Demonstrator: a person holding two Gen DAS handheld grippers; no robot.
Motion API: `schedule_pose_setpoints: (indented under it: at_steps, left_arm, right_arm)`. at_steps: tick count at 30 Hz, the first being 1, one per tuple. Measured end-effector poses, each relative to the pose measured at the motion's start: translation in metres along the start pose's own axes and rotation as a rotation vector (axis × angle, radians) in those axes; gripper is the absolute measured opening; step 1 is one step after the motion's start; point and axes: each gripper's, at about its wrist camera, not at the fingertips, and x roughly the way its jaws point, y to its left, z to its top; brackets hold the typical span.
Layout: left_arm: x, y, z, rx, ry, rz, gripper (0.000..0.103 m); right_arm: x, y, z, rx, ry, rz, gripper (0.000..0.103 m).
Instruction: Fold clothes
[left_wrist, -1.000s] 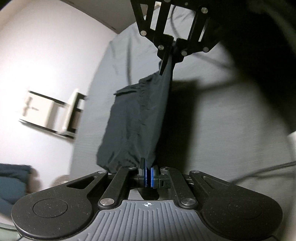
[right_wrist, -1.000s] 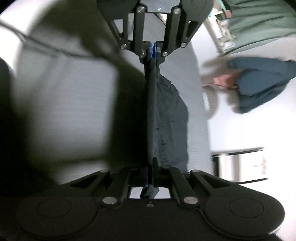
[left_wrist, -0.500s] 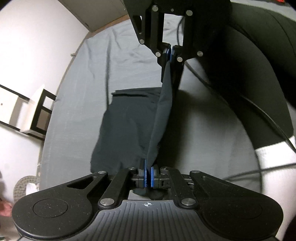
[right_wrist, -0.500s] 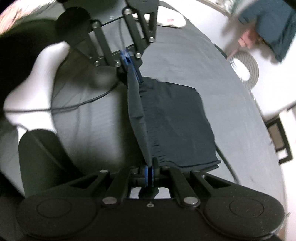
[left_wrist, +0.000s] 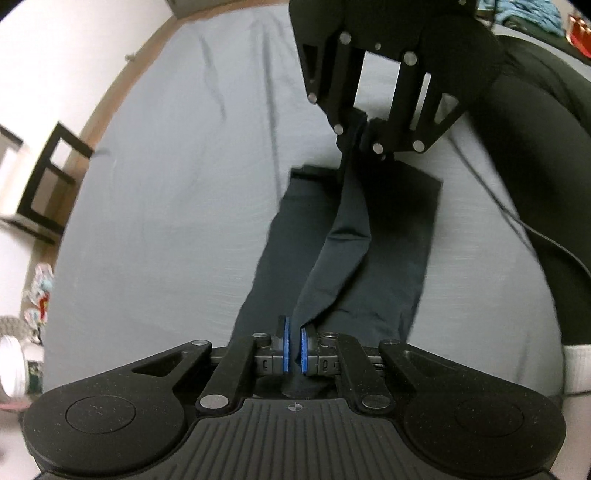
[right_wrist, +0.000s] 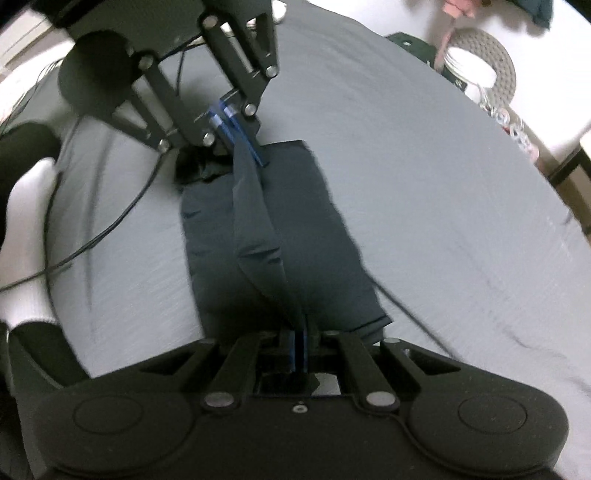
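Observation:
A dark navy garment (left_wrist: 391, 236) lies folded in a long rectangle on the grey bed sheet (left_wrist: 166, 184). One edge of it rises as a slack ridge (right_wrist: 258, 229) strung between my two grippers. My left gripper (left_wrist: 293, 349) is shut on the near end of that edge, its blue pads pinching the cloth. In the right wrist view the left gripper (right_wrist: 243, 140) sits low over the garment's far end. My right gripper (right_wrist: 299, 347) is shut on the opposite end of the edge. In the left wrist view the right gripper (left_wrist: 364, 129) hovers just above the garment's far end.
A person's black-clad leg (left_wrist: 535, 147) with a white sock (right_wrist: 26, 221) rests on the bed beside the garment. Black cables (right_wrist: 110, 221) trail over the sheet there. A black-framed shelf (left_wrist: 48, 184) stands off the bed. A round woven mat with white dishes (right_wrist: 480, 62) lies on the floor.
The garment hung stretched between the grippers above the bed; both grippers have come down and it now lies mostly flat on the sheet, the held edge gone slack.

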Motion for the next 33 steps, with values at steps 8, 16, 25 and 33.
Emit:
schedule_pose_setpoints:
  at_steps: [8, 16, 25, 33]
  left_arm:
    - [0.031, 0.028, -0.016, -0.141, 0.03, -0.061, 0.004]
    - [0.026, 0.054, -0.037, -0.354, -0.041, -0.07, 0.026]
    - [0.001, 0.048, -0.064, -0.453, -0.072, 0.098, 0.064]
    - [-0.021, 0.063, -0.09, -0.706, -0.196, 0.156, 0.064]
  right_arm:
    - [0.023, -0.047, -0.006, 0.159, -0.022, 0.106, 0.006]
    - [0.017, -0.071, -0.027, 0.321, -0.091, 0.152, 0.011]
    - [0.001, -0.083, -0.055, 0.482, -0.144, 0.128, 0.027]
    - [-0.007, -0.079, -0.088, 0.587, -0.187, 0.101, 0.027]
